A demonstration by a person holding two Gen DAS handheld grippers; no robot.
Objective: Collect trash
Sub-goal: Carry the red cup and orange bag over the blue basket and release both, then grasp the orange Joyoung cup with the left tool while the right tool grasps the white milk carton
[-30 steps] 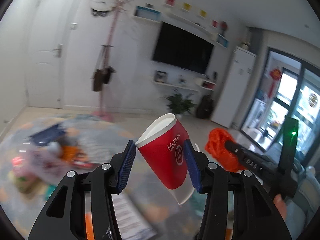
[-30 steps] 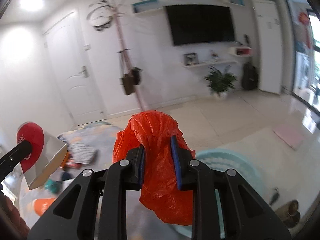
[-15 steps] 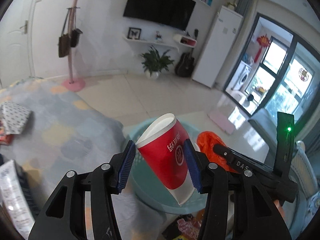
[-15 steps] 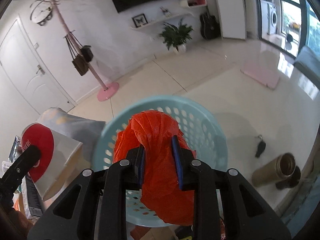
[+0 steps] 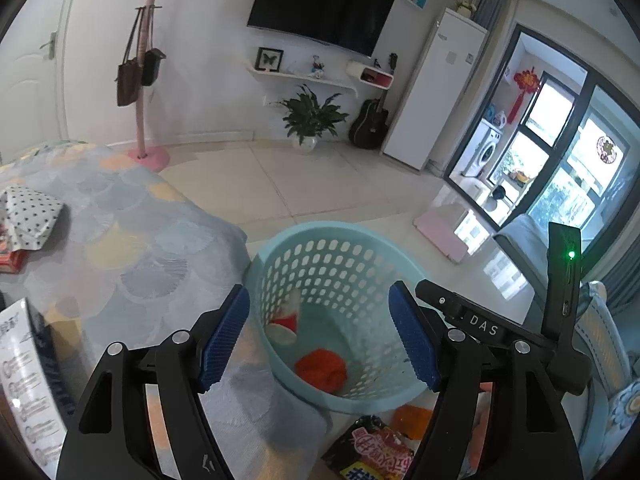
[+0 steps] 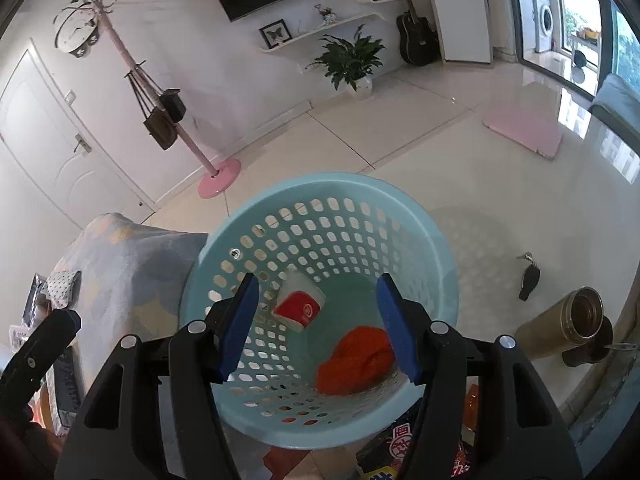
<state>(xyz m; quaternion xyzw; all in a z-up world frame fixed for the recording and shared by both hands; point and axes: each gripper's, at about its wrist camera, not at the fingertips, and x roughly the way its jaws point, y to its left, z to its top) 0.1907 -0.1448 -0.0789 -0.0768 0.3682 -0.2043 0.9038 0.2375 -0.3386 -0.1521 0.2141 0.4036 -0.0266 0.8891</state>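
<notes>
Trash: red paper cup (image 6: pixel 298 309) and orange plastic bag (image 6: pixel 356 360), both lying on the floor of the blue basket (image 6: pixel 320 184).
Left claw (image 5: pixel 318 338), right claw (image 6: pixel 318 324): above the basket mouth, jaws opening, nothing between them.
Handling note: lift clear of the rim before fetching the snack wrapper (image 5: pixel 372 452) beside the basket.

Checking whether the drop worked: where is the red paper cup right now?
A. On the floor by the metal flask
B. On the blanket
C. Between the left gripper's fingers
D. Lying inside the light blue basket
D: the red paper cup lies on the bottom of the light blue basket, beside the orange plastic bag.
</notes>
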